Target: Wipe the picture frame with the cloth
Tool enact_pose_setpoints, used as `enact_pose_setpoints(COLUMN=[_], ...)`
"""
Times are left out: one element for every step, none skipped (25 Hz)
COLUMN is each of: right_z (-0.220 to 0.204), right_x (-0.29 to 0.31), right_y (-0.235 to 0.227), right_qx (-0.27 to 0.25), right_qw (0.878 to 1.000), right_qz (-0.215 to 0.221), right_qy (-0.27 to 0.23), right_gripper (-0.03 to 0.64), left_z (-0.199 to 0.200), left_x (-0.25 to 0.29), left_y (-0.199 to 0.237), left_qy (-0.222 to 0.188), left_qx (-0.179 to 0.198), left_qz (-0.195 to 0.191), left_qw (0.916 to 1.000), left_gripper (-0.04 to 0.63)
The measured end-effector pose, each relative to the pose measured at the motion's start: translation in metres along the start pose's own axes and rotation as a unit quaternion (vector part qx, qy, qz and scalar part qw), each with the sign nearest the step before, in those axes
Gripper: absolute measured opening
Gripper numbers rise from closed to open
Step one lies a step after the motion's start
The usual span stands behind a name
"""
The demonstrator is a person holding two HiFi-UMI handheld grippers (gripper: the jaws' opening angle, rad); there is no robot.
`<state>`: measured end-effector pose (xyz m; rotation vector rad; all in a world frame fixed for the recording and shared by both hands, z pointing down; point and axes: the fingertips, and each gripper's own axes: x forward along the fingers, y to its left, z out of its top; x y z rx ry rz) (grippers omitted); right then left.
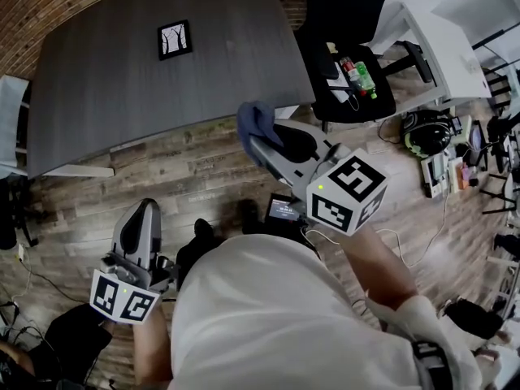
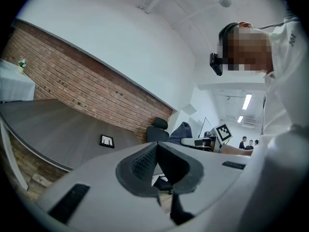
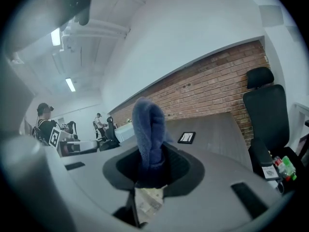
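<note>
**Head view, looking steeply down.** My right gripper [image 1: 262, 143] is clamped on the blue cloth [image 1: 255, 119], which bunches above the jaw tips. In the right gripper view the cloth stands upright between the pads and hides most of their faces.

My left gripper [image 1: 144, 211] has its jaws pressed together with nothing between them (the left gripper view shows the two dark pads meeting edge to edge). It hangs over the wooden floor [image 1: 187, 177], short of the table.

The picture frame [image 1: 175, 40] lies flat on the grey table [image 1: 97, 88], toward its far side and well apart from both grippers. The cloth shows right at the table's near edge; how high above it I cannot tell. The frame holds a pale panel with dark, branching lines in a dark border, and finer detail is too small to read.

My white shirt [image 1: 276, 315] fills the lower middle of the head view and covers part of each arm behind the grippers. Right of the table a black chair [image 1: 382, 104] carries bottles [image 1: 361, 76] and small items I cannot identify.
</note>
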<state>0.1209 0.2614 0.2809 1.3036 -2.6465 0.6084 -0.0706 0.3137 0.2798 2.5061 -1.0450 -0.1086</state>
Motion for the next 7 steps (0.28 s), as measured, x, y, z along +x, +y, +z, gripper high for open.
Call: enact_pose_setpoints(right_z=[0.0,0.0,0.001,0.004,0.008,0.012,0.016], right_x=[0.002,0.003,0.006,0.009,0.012,0.017,0.021], right_y=[0.003,0.007,0.011,0.015,0.018,0.021,0.024], right_qx=[0.001,0.001,0.0,-0.002,-0.006,-0.01,-0.014], right_qw=[1.0,1.0,1.0,1.0,1.0,1.0,1.0], right_qz=[0.002,0.004,0.006,0.009,0.011,0.014,0.016], right_qy=[0.002,0.002,0.002,0.0,-0.002,-0.005,-0.007], right_gripper=[0.103,0.103,0.103,0.103,0.103,0.103,0.103], left_z=[0.001,0.003,0.005,0.007,0.01,0.013,0.015], left_x=[-0.003,-0.007,-0.01,-0.012,-0.014,-0.016,-0.017], left_y=[0.0,0.001,0.002,0.005,0.008,0.012,0.016], left_qy=[0.001,0.001,0.001,0.0,-0.002,-0.004,-0.006], left_qx=[0.0,0.0,0.0,0.0,0.0,0.0,-0.001], left_qz=[0.001,0.001,0.003,0.004,0.006,0.009,0.011], left_qw=[1.0,1.0,1.0,1.0,1.0,1.0,0.9999], left_gripper=[0.008,0.008,0.008,0.008,0.008,0.008,0.008])
